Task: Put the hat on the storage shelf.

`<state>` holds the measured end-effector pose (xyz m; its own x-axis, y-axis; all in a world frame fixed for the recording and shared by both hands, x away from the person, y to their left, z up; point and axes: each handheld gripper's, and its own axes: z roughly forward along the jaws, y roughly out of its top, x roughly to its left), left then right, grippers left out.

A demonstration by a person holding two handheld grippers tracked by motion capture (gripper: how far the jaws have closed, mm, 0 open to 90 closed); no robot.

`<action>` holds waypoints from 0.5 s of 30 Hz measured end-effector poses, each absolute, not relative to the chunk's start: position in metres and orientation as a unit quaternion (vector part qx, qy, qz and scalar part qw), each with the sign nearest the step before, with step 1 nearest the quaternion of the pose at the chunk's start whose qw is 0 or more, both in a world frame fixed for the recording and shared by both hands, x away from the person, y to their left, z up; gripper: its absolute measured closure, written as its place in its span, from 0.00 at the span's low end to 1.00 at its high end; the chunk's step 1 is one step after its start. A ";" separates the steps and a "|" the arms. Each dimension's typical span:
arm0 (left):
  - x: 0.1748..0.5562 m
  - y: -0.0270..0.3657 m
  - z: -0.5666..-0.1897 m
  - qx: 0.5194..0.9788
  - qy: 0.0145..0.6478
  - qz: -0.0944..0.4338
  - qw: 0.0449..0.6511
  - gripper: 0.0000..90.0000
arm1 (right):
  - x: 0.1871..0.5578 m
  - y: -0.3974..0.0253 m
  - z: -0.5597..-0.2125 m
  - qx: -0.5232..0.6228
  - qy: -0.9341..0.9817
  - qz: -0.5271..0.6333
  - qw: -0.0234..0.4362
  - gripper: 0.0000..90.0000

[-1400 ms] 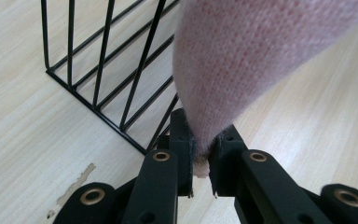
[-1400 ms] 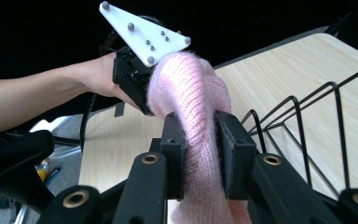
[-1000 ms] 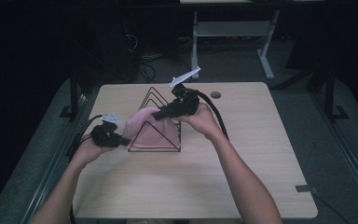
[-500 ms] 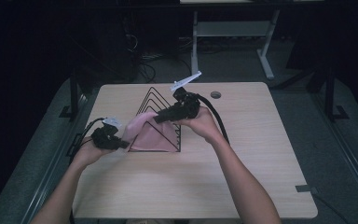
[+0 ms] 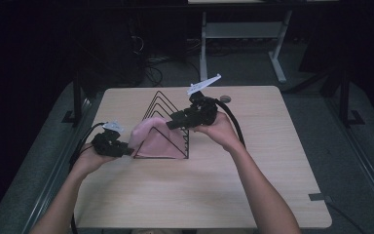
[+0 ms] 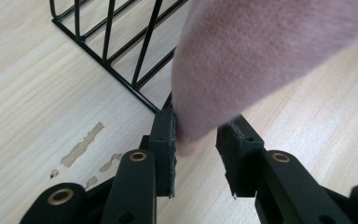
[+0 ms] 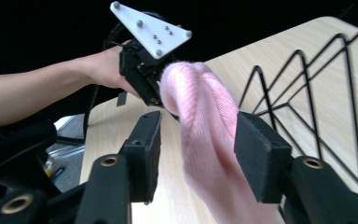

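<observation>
The left gripper (image 5: 126,151), at the left foot of the wire rack (image 5: 173,105), has its jaws slightly apart around a corner of the pink cloth (image 5: 158,141), barely pinching it; that corner could slip free. The cloth drapes over the rack's front wires. The right gripper (image 5: 172,120) straddles the fold with jaws wide, gripping nothing; closing could snag a wire.

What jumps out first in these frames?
A soft pink knitted cloth draped over the front of a black triangular wire rack mid-table. The left gripper has one end between its open fingers. The right gripper straddles the cloth higher up.
</observation>
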<state>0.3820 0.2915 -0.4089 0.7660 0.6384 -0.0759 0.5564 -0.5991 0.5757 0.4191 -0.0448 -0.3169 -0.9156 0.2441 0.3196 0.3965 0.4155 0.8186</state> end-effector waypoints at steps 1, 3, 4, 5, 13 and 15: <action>0.381 0.292 -0.408 0.891 0.335 0.069 0.300 0.73 | 0.418 -0.048 -0.316 -0.193 -0.837 -0.506 0.073 0.54; 0.380 0.294 -0.406 0.889 0.335 0.069 0.304 0.73 | 0.418 -0.053 -0.317 -0.198 -0.838 -0.503 0.070 0.53; 0.380 0.294 -0.406 0.889 0.334 0.069 0.306 0.73 | 0.418 -0.056 -0.317 -0.202 -0.837 -0.504 0.067 0.53; 0.379 0.295 -0.405 0.888 0.335 0.069 0.309 0.73 | 0.418 -0.058 -0.318 -0.205 -0.836 -0.504 0.067 0.53; 0.378 0.295 -0.400 0.887 0.331 0.074 0.313 0.72 | 0.420 -0.067 -0.318 -0.211 -0.833 -0.508 0.059 0.52; 0.377 0.296 -0.398 0.886 0.332 0.077 0.314 0.69 | 0.420 -0.068 -0.317 -0.212 -0.833 -0.507 0.059 0.52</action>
